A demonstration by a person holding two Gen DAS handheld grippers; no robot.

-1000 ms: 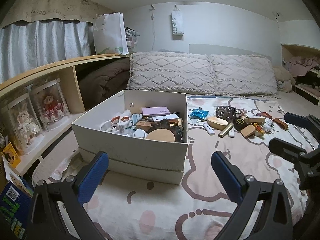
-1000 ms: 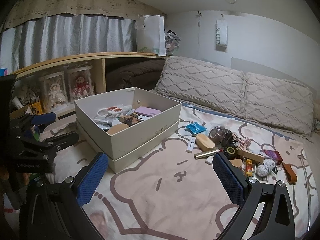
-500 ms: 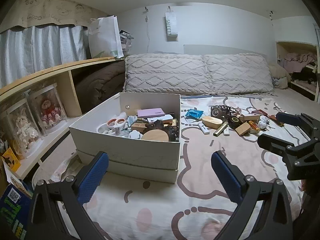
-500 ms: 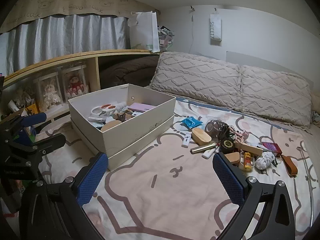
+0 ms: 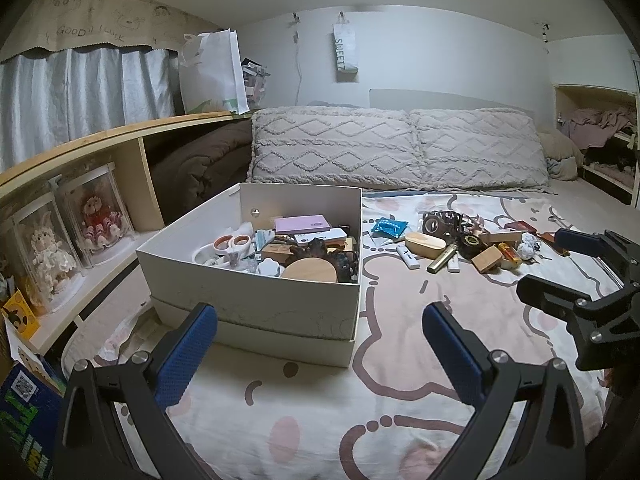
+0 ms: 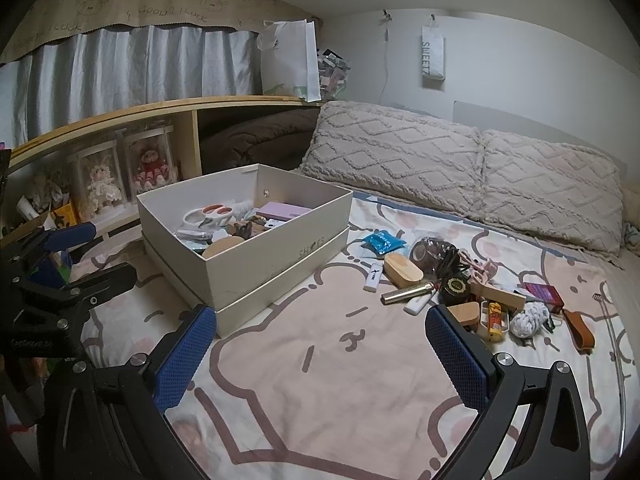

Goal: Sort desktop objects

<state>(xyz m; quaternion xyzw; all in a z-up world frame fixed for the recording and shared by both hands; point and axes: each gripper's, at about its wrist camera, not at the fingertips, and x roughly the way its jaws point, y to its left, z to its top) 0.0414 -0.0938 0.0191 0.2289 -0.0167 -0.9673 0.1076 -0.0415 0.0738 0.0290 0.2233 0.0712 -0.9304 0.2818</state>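
Desktop objects partly fill the shoe box [image 6: 276, 256]; a scattered pile [image 6: 452, 288] remains on the bed; both tools [image 5: 320, 344] [image 6: 320, 344] gape empty.

A home bedroom, bed [image 5: 320, 412] with cartoon-print sheet, two tufted pillows [image 5: 396, 146] against the wall, wooden side shelf [image 5: 100, 140] with boxed dolls [image 5: 96, 216] (in clear cases), curtain [image 6: 120, 68], clothes [image 5: 596, 124] heaped in a corner nook
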